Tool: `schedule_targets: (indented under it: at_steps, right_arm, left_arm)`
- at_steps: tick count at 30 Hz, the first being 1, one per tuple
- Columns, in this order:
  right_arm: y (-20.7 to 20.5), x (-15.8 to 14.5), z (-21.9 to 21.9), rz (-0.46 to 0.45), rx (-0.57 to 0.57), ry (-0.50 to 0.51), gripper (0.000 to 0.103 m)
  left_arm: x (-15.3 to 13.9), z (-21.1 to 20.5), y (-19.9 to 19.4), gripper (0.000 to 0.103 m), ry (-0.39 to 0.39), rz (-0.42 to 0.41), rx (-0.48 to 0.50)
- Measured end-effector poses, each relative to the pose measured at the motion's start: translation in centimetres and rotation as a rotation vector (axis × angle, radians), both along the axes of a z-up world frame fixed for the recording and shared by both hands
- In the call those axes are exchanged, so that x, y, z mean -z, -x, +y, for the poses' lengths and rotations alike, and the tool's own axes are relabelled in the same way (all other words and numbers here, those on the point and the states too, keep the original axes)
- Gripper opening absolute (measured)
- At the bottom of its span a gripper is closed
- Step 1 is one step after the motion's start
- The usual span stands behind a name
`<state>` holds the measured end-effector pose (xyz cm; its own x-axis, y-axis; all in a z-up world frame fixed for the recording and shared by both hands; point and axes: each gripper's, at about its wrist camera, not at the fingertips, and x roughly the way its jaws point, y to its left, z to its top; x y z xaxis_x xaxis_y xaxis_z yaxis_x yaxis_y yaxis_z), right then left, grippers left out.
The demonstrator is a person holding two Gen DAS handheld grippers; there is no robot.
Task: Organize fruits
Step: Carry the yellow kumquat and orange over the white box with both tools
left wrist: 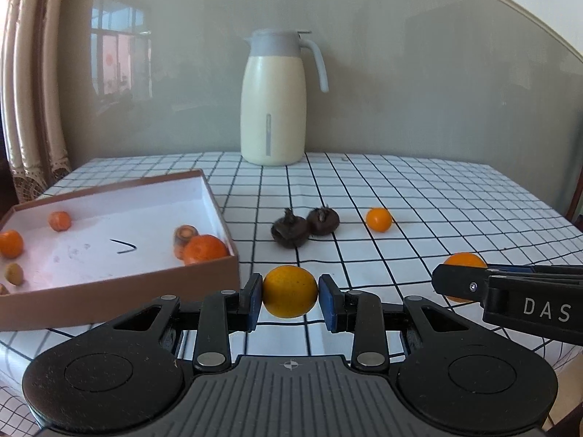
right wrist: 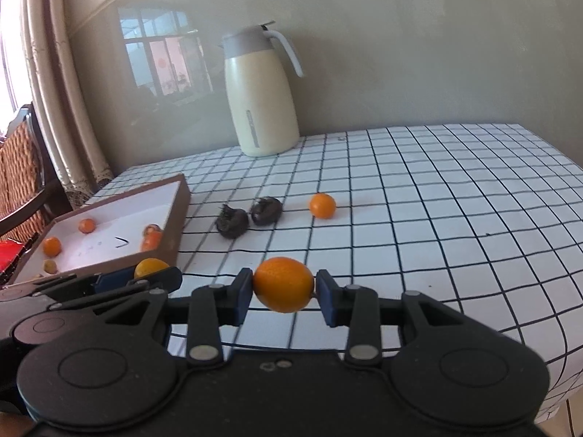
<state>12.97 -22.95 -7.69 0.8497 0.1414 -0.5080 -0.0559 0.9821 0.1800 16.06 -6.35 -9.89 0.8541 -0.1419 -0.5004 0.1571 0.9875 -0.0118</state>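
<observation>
Both hand-held grippers clamp citrus over the checked worktop (left wrist: 437, 196).

The left hand-held gripper (left wrist: 290, 296) pinches a yellow-orange fruit (left wrist: 290, 286) beside the brown box (left wrist: 120, 287); the right hand-held gripper (right wrist: 283, 291), lettered "DAS", pinches an orange kumquat (right wrist: 283, 284).

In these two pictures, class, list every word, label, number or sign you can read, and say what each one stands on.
"DAS": white capitals on the black body of the right gripper, seen in the left wrist view; the frame edge cuts the word off, so more letters may follow.
A dark V-shaped mark on the white floor of the box: not a readable letter.
The grey strip on the jug: no readable text.
Nothing else legible.
</observation>
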Motion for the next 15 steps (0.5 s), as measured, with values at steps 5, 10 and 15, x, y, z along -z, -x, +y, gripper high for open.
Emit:
schedule_targets:
  at_steps: [5, 10, 15]
  right_arm:
    - [0.6, -1.1, 1.5, -0.030, -0.037, 0.000, 0.029]
    - [0.9, -1.8, 3.2, -0.048, -0.077, -0.002, 0.029]
    - [1.1, -2.3, 4.9, -0.060, -0.121, -0.005, 0.029]
  left_arm:
    - [-1.2, 1.6, 0.9, 0.034, 0.012, -0.022, -0.023]
    - [-2.1, 3.3, 1.7, 0.034, 0.018, -0.038, -0.049]
    - [-2.8, 5.2, 2.5, 0.034, 0.024, -0.054, -0.082]
